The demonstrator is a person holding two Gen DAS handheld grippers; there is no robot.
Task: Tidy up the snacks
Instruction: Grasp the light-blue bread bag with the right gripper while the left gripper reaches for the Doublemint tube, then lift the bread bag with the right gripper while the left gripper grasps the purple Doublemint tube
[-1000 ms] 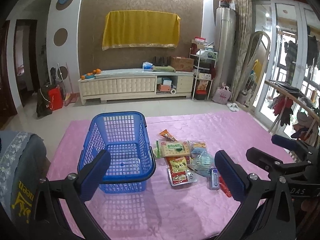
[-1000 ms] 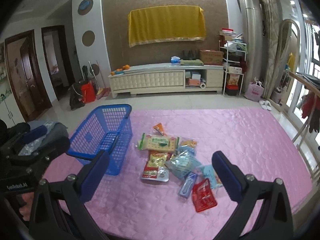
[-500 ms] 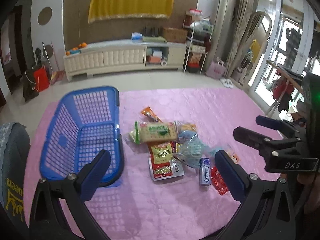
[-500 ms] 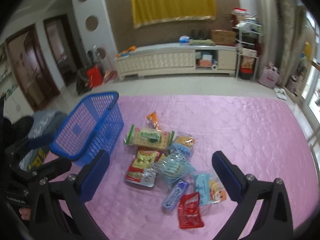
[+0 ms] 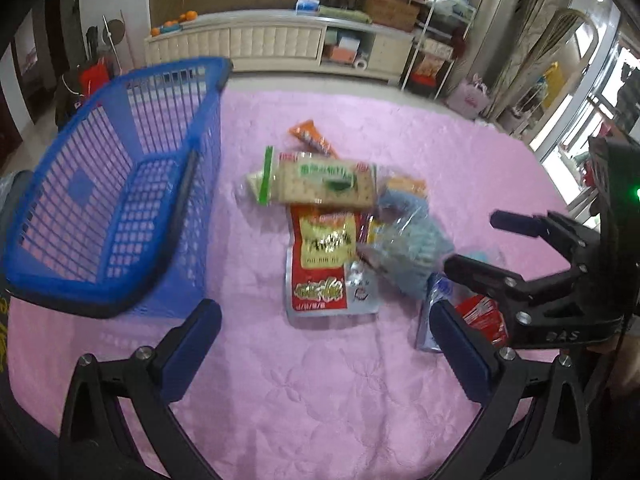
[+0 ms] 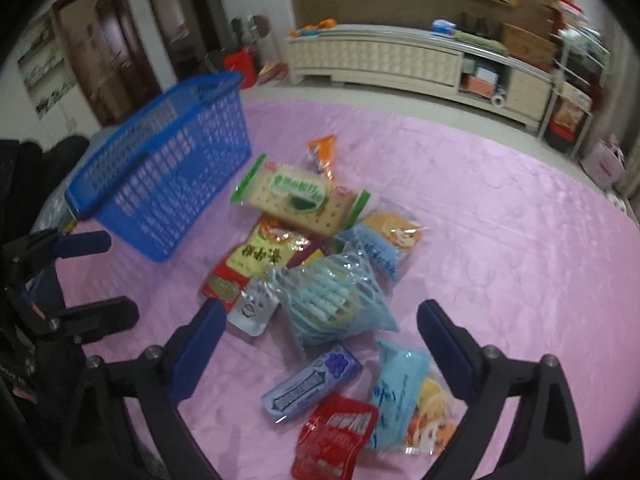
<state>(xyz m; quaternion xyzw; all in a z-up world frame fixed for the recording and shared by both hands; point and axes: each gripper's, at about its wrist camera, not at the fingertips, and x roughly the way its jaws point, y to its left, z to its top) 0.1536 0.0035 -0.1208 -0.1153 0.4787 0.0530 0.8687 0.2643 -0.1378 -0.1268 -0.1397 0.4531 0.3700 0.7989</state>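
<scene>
You are holding your left gripper (image 5: 326, 334) above the pink quilted cloth (image 5: 320, 392), its jaws spread wide with nothing between them. Your right gripper (image 6: 320, 338) is hanging over the snack pile, and its jaws have just been closing a little, though they are gaping apart and gripping nothing. The snacks are lying loose on the cloth: a cracker pack (image 6: 298, 200), a clear blue bag (image 6: 334, 298), a red packet (image 6: 334, 436). The blue basket (image 5: 112, 184) is sitting just beside them, holding no snacks
</scene>
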